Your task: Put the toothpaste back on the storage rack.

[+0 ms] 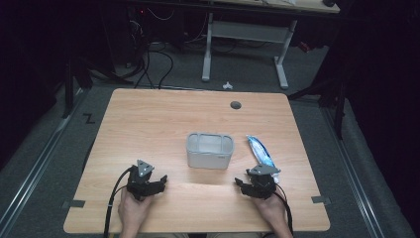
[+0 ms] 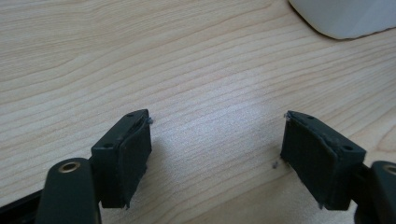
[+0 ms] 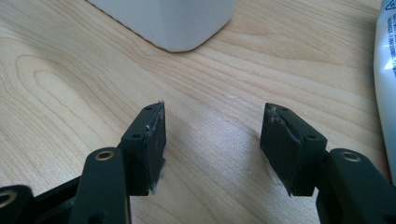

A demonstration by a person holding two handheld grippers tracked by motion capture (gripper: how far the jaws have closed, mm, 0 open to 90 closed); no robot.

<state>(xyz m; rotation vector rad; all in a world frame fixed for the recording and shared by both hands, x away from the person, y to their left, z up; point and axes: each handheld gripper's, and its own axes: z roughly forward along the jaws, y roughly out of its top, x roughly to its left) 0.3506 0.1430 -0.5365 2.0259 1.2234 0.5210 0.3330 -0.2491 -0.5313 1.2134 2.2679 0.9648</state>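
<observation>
Both grippers are sitting low over the table (image 1: 148, 114) with jaws wide apart and nothing between them. The blue-and-white packet (image 1: 261, 153) lies just beyond the right gripper (image 1: 250, 184), long axis running away from the person, with the white bin (image 1: 209, 150) beside it toward the middle. So I'd guess the right one goes for it; the left gripper (image 1: 156, 182) is well off.

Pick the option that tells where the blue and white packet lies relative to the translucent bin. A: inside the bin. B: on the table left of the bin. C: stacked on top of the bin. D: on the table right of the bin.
D: in the high view the blue and white packet lies flat on the table, apart from the translucent bin, on its right side.
</observation>
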